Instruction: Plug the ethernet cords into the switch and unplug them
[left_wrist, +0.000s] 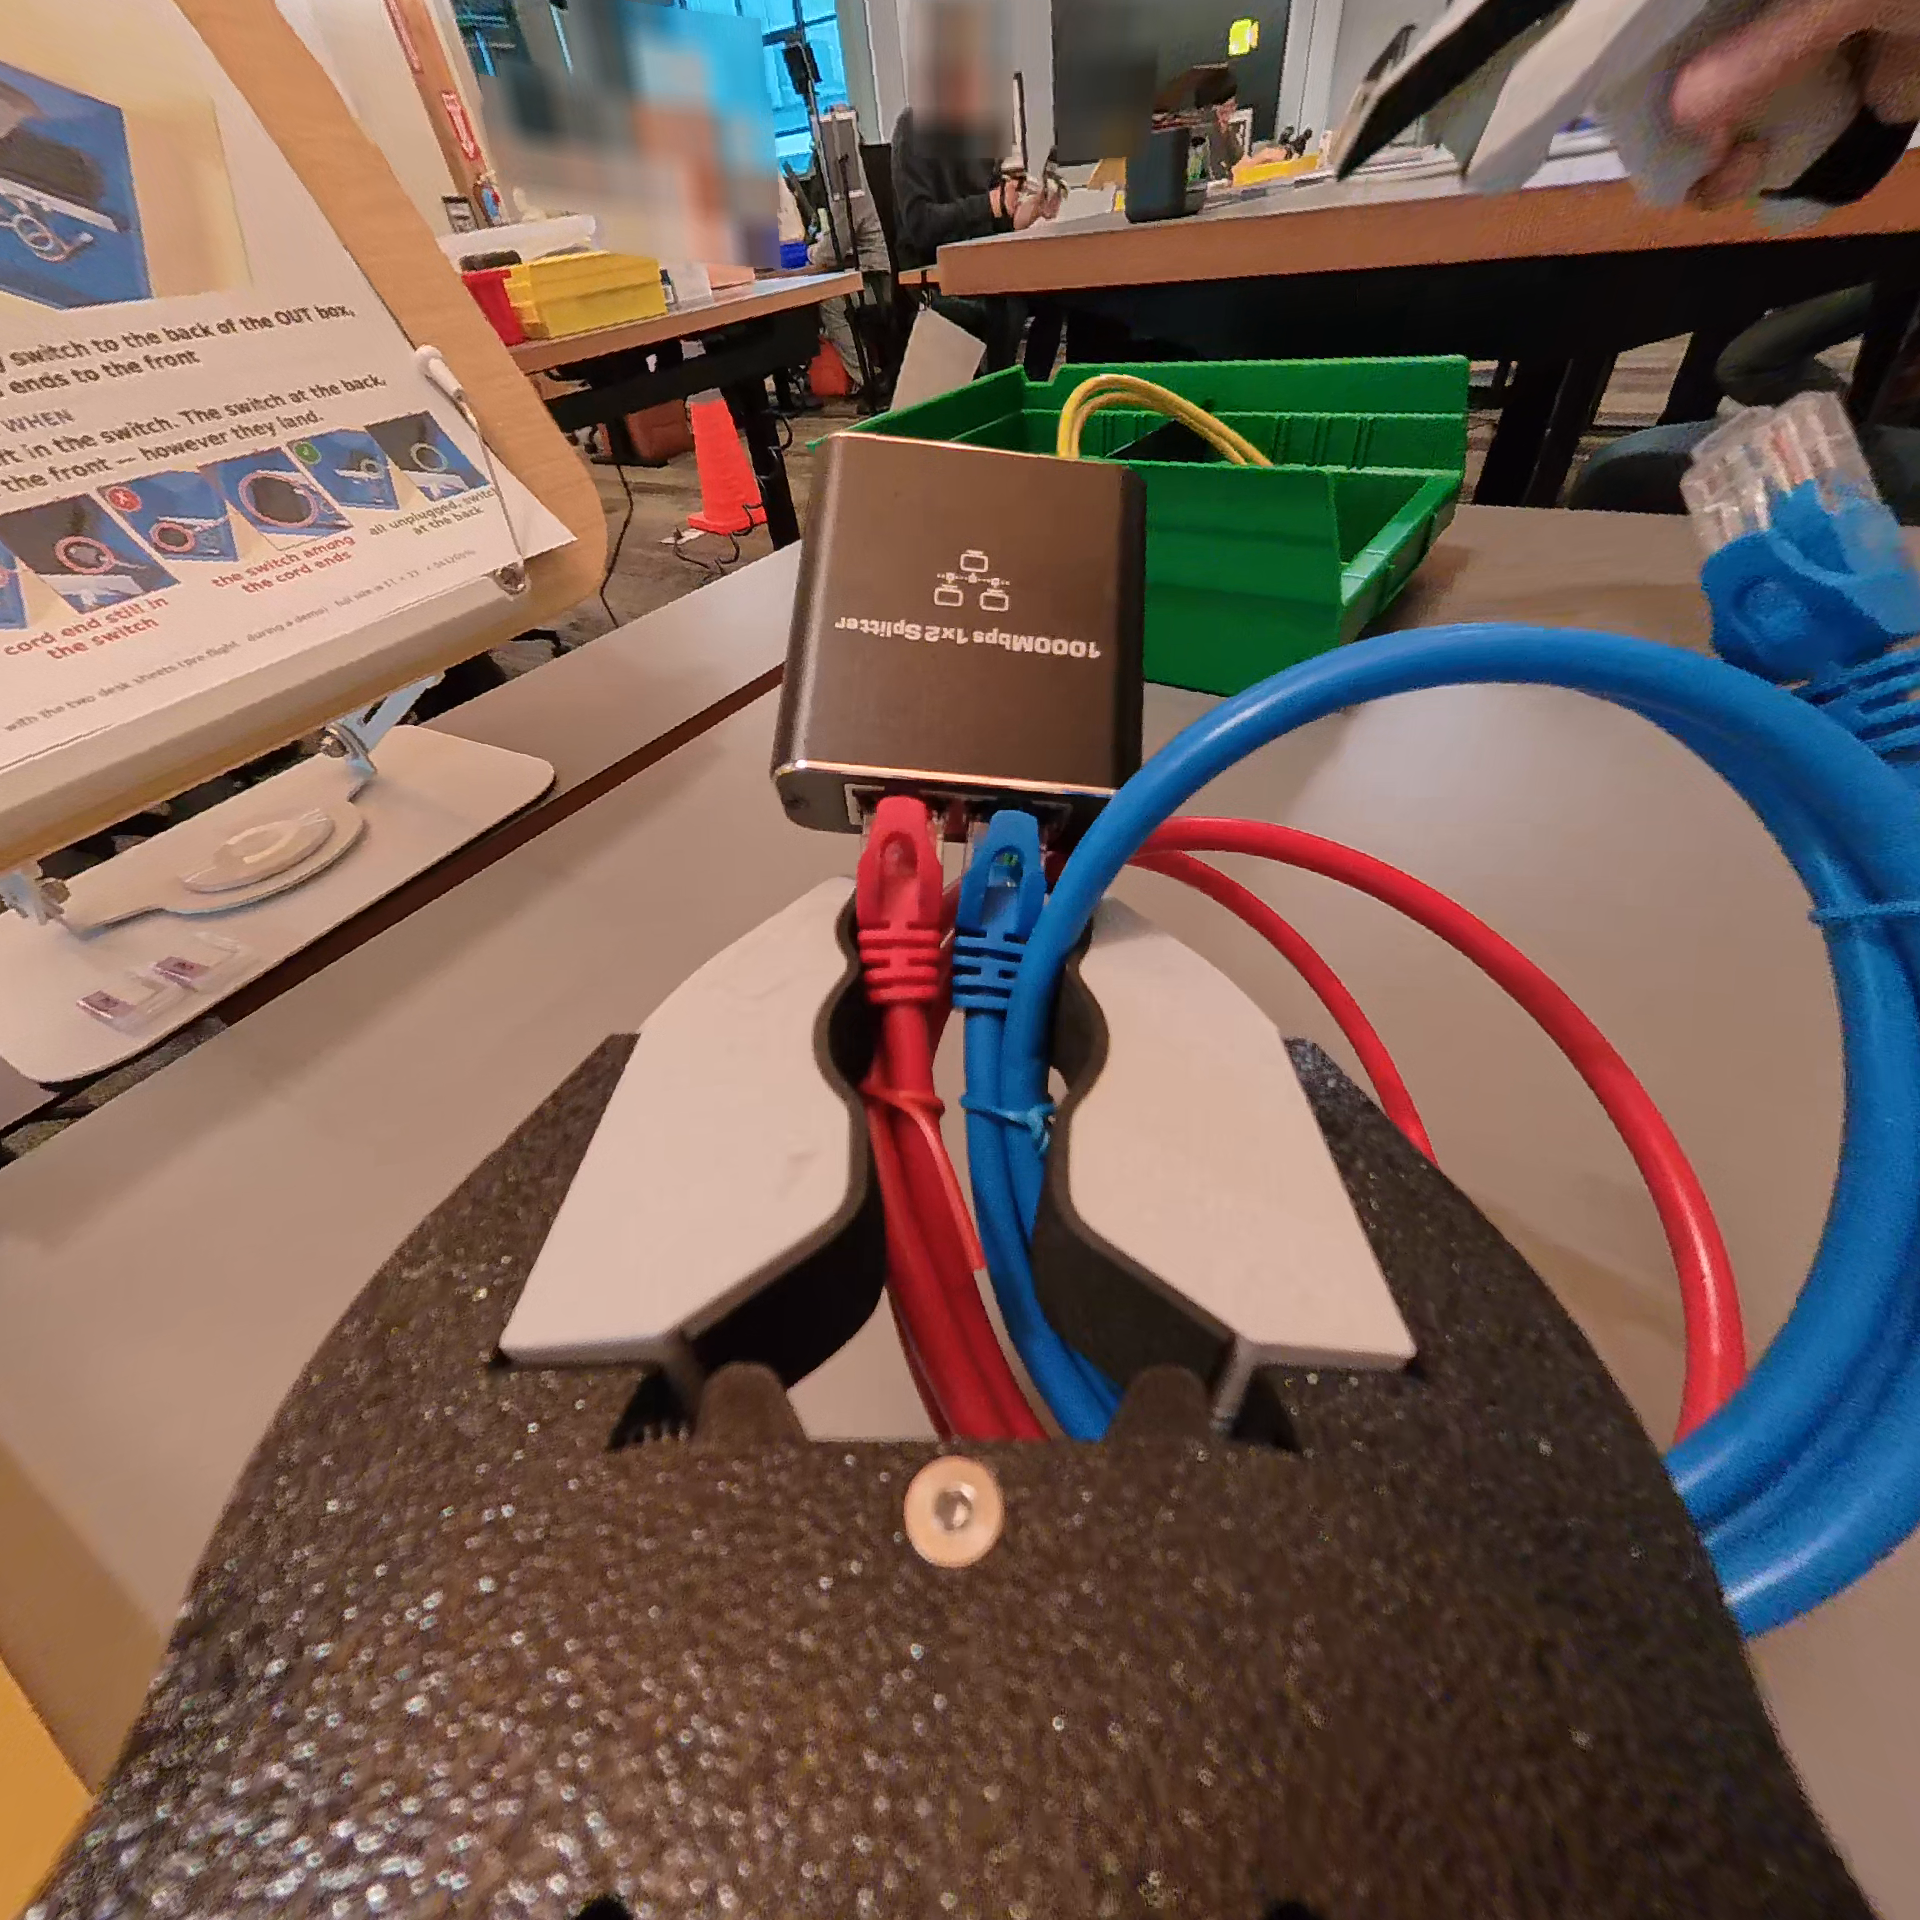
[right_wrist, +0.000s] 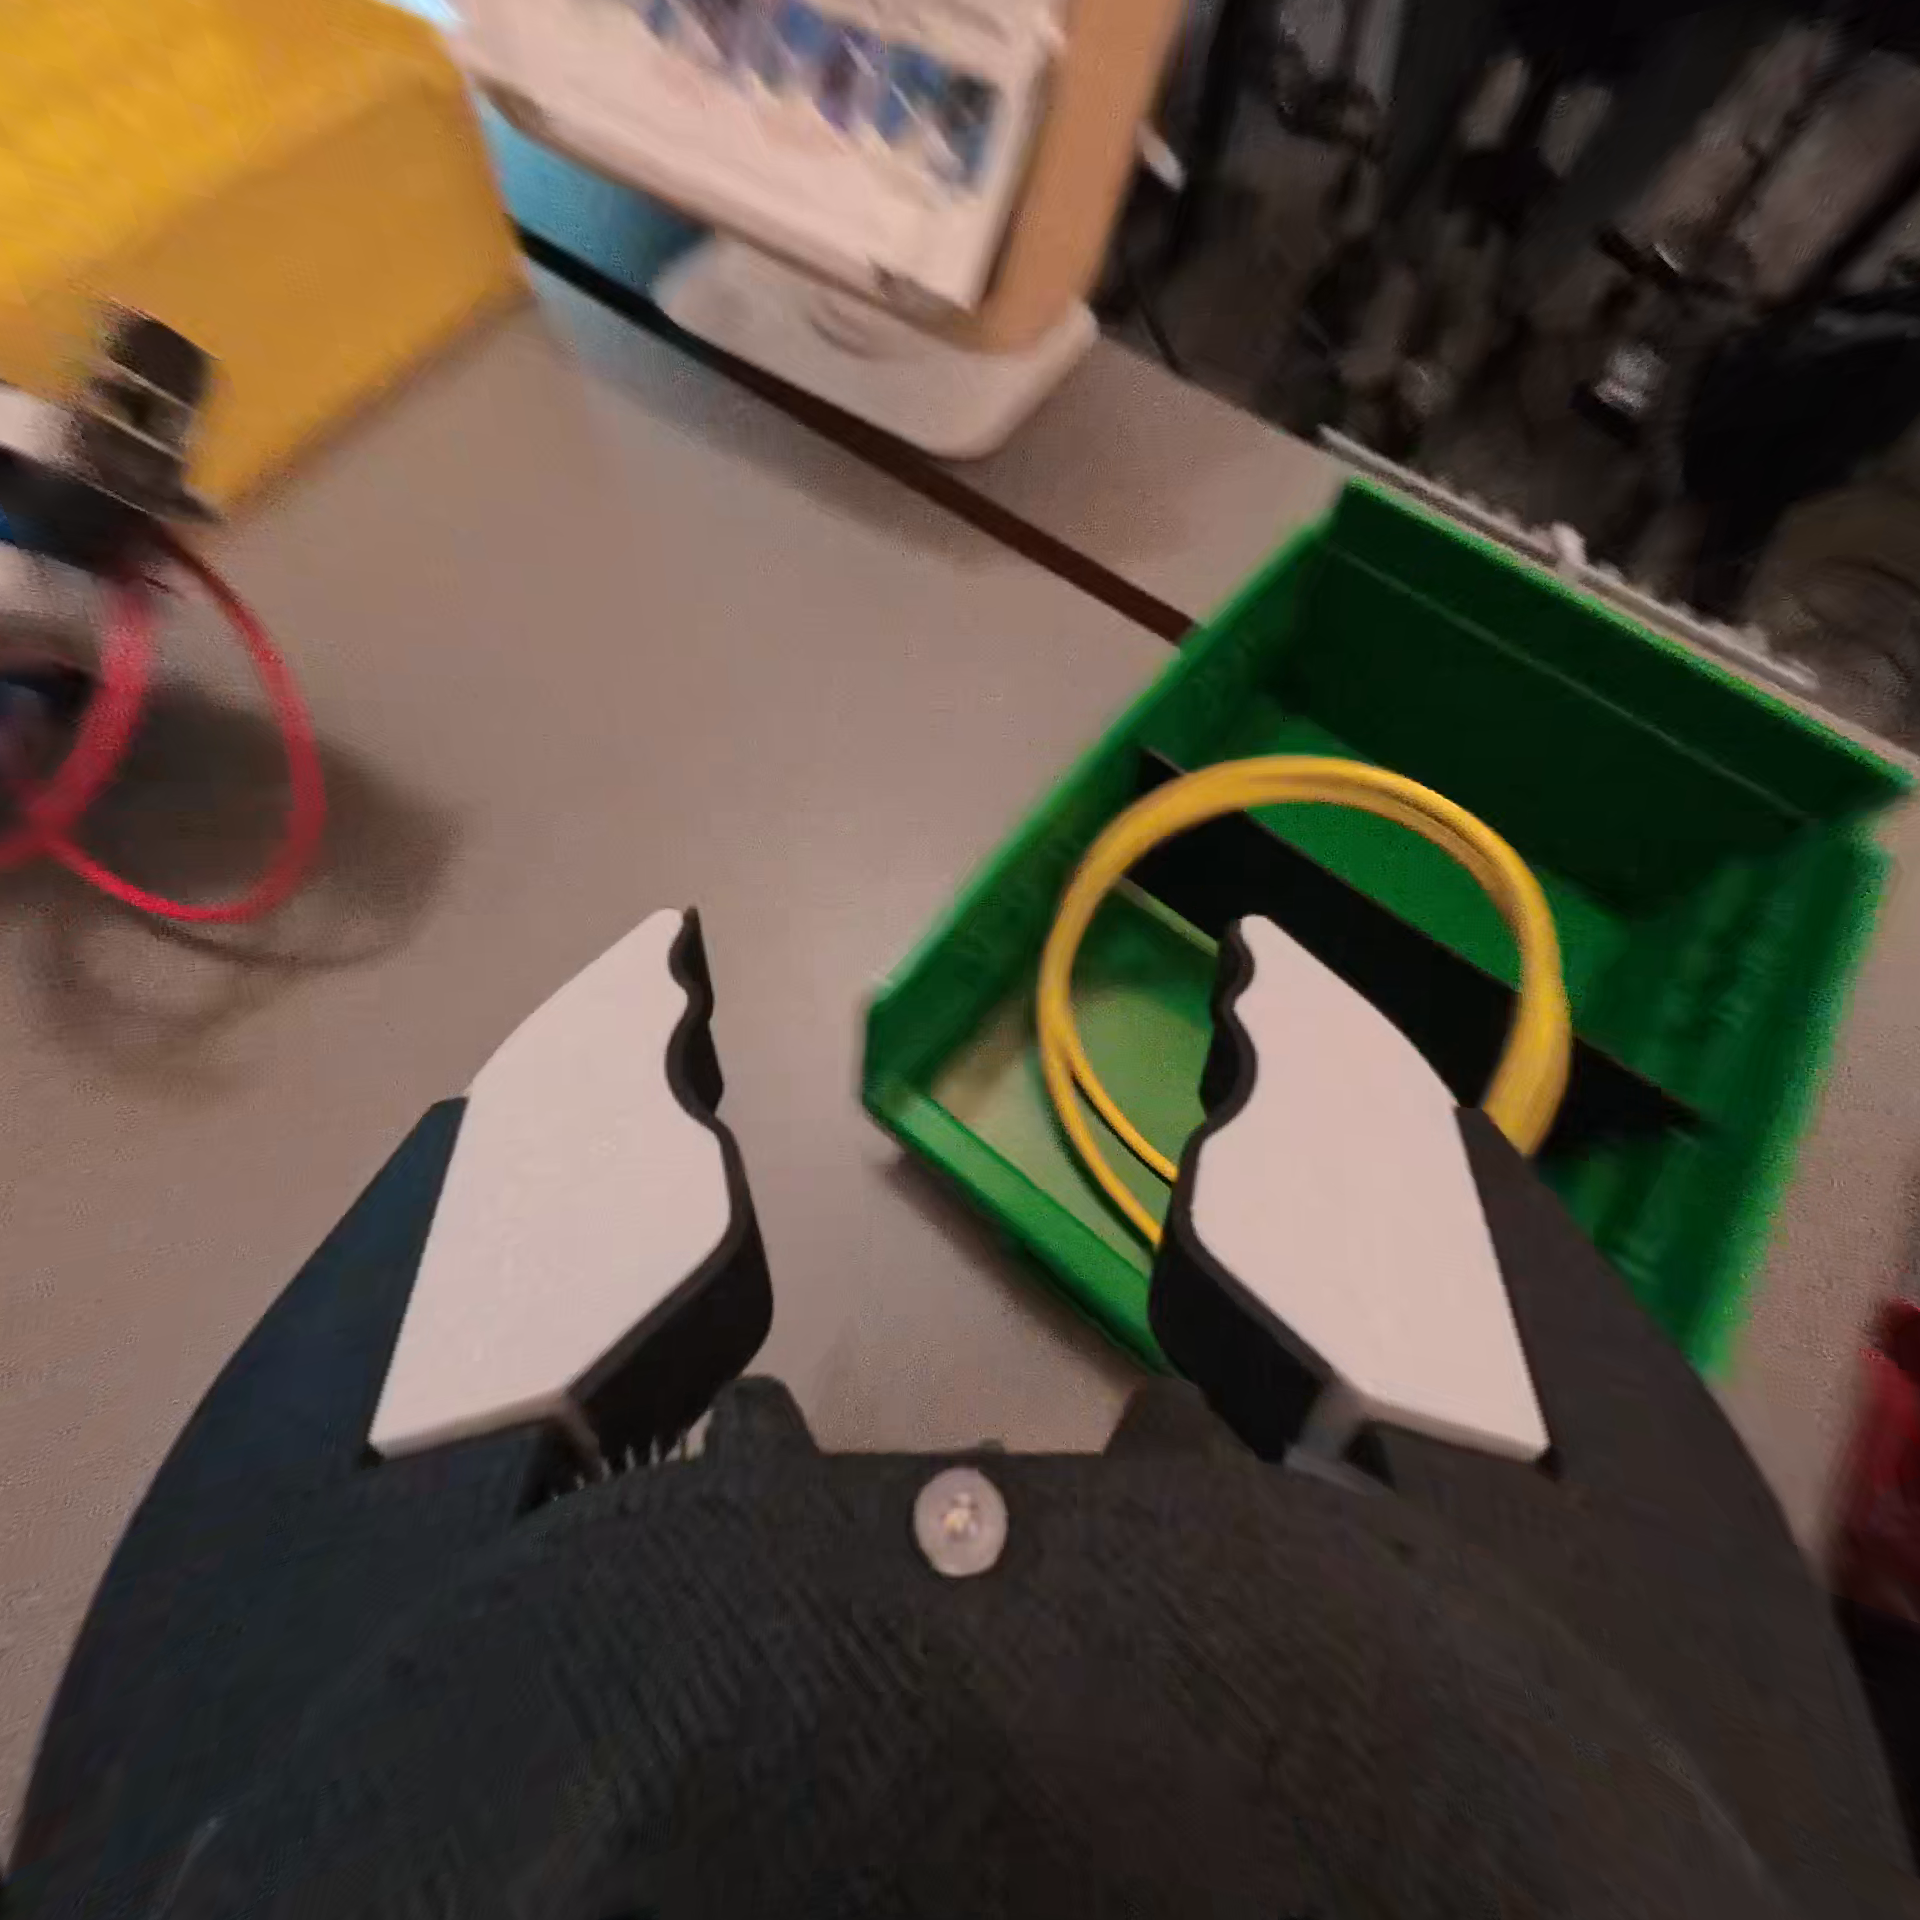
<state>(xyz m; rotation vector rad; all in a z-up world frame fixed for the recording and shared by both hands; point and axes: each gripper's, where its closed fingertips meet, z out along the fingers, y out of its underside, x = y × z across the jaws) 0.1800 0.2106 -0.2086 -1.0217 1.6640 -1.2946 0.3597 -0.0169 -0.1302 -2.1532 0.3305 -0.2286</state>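
Two cords (left_wrist: 940, 1039) clenched in left hand-held gripper (left_wrist: 961, 914); right hand-held gripper (right_wrist: 966, 935) spread, empty.

Switch (left_wrist: 961, 613): brushed dark metal, semi-gloss. Red cord (left_wrist: 1538, 1049) & blue cord (left_wrist: 1849, 1195): smooth glossy plastic. Green bin (right_wrist: 1039, 1195): ribbed plastic. Table (left_wrist: 1403, 1039): showing matt finish. Left gripper (left_wrist: 961, 966) body: rough, grainy blk.

Bright, even indoor light; the left wrist view is sharp with bent wide-angle edges, the right motion-blurred throughout.

Left wrist close behind switch (left_wrist: 961, 623); right wrist high; shared green bin (right_wrist: 1455, 727).
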